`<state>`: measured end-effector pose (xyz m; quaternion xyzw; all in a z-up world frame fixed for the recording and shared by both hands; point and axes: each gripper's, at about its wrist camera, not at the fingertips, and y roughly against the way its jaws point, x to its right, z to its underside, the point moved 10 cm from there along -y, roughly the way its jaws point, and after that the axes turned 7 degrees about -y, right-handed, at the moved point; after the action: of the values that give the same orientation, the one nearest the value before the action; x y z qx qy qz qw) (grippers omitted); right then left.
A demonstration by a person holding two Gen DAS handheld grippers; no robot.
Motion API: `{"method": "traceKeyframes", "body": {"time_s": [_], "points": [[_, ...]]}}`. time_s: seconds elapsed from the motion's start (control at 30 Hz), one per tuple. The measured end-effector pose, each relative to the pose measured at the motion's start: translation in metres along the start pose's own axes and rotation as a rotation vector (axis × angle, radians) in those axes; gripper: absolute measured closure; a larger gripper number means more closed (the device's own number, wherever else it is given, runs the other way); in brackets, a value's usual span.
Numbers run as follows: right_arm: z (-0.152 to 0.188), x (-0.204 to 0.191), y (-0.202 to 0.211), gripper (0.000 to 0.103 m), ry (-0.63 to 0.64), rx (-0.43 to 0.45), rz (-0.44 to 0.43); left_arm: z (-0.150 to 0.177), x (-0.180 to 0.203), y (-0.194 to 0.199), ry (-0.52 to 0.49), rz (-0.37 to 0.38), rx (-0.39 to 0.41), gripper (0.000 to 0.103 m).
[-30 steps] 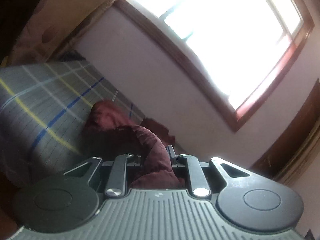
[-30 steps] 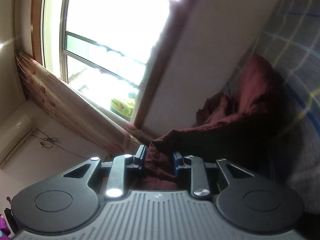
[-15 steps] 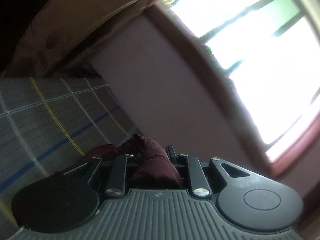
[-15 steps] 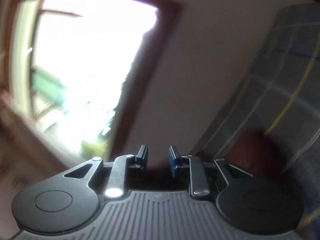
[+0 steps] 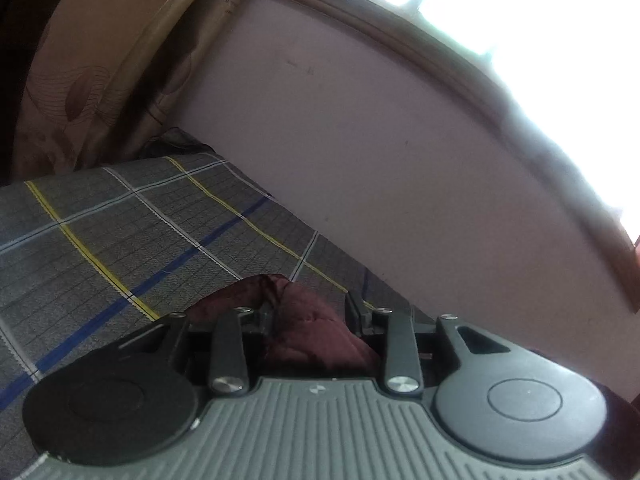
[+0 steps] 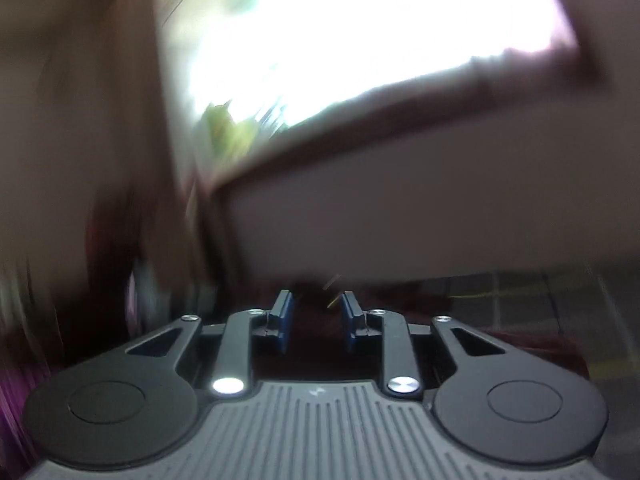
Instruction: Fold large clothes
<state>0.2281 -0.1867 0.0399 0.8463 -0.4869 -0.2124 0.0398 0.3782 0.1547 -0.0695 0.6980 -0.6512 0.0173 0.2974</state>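
Note:
A dark maroon garment (image 5: 316, 328) bunches between the fingers of my left gripper (image 5: 310, 312), which is shut on it just above the grey checked bedsheet (image 5: 132, 232). Most of the garment is hidden under the gripper body. The right wrist view is blurred by motion. My right gripper (image 6: 316, 312) has its blue pads (image 6: 282, 316) apart with nothing clearly between them; dark maroon cloth (image 6: 400, 292) lies low beyond the fingertips on the checked sheet (image 6: 520, 296).
A pale wall (image 5: 380, 140) runs along the far edge of the bed, with a wooden-framed bright window (image 5: 520, 8) above it. A beige printed curtain (image 5: 120, 40) hangs at the left. The window also shows in the right wrist view (image 6: 360, 32).
The left gripper has dropped close to the sheet, still gripping the garment. The right gripper has let go of the cloth, opened, and is swinging fast.

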Motion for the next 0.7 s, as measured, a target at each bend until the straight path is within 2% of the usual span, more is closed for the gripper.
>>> {"method": "traceKeyframes", "body": {"time_s": [0.07, 0.13, 0.2, 0.27, 0.3, 0.37, 0.43, 0.47, 0.57, 0.63, 0.7], "points": [[0.024, -0.021, -0.038, 0.077, 0.2, -0.083, 0.042, -0.008, 0.004, 0.005, 0.008, 0.018, 0.012, 0.05], [0.04, -0.014, -0.08, 0.077, 0.342, -0.141, 0.114, -0.024, 0.007, 0.02, -0.022, 0.017, 0.081, 0.011], [0.044, 0.005, -0.115, 0.077, 0.369, -0.181, 0.153, -0.045, 0.013, 0.043, -0.112, -0.017, 0.203, 0.001], [0.047, 0.021, -0.136, 0.078, 0.346, -0.214, 0.167, -0.062, 0.025, 0.062, -0.209, -0.006, 0.267, 0.0], [0.049, 0.03, -0.146, 0.078, 0.328, -0.229, 0.175, -0.067, 0.031, 0.067, -0.237, 0.017, 0.262, 0.0], [0.052, 0.044, -0.156, 0.078, 0.277, -0.254, 0.189, -0.068, 0.049, 0.074, -0.282, 0.11, 0.241, 0.003], [0.053, 0.053, -0.167, 0.078, 0.192, -0.271, 0.151, -0.059, 0.074, 0.077, -0.363, 0.177, 0.248, 0.003], [0.054, 0.057, -0.169, 0.078, 0.164, -0.269, 0.135, -0.052, 0.084, 0.072, -0.41, 0.185, 0.248, 0.005], [0.055, 0.065, -0.177, 0.078, 0.107, -0.276, 0.098, -0.021, 0.128, 0.034, -0.618, 0.236, 0.168, 0.017], [0.054, 0.069, -0.182, 0.078, 0.066, -0.28, 0.075, 0.001, 0.144, -0.006, -0.776, 0.192, 0.113, 0.026], [0.057, 0.077, -0.19, 0.078, 0.036, -0.287, 0.058, 0.02, 0.151, -0.044, -0.898, 0.154, 0.054, 0.026]]}}
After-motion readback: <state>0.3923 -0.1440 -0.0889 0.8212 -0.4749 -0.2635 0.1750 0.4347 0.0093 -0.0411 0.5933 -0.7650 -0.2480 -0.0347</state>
